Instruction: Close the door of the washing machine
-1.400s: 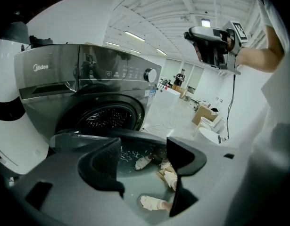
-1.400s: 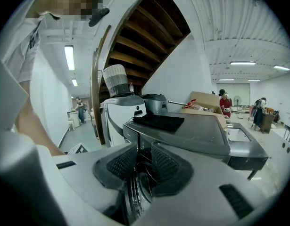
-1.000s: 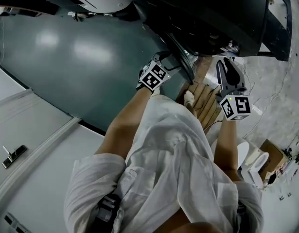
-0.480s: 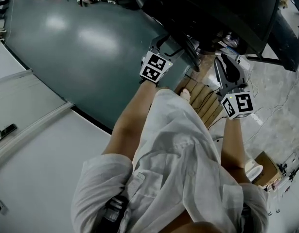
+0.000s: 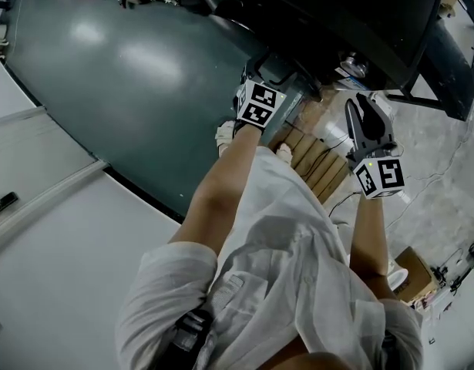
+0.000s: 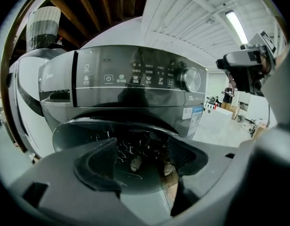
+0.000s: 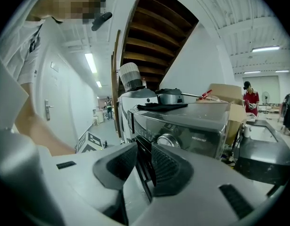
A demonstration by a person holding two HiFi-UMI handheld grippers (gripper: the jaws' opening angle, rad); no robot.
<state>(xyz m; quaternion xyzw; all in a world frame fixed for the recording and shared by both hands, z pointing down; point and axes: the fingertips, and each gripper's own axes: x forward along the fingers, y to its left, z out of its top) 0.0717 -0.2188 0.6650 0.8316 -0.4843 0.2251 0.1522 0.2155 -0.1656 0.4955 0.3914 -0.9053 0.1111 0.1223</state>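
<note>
The washing machine door sits dead ahead of my left claw, glass facing me. Its jaws are opening wide, gripping nothing. My right claw, nearly closed and empty, hangs farther off beside the machine.

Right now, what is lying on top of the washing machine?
A dark flat cloth lies on top of the washing machine, with a metal pot behind it. What the pot stands on is hidden by the cloth.
</note>
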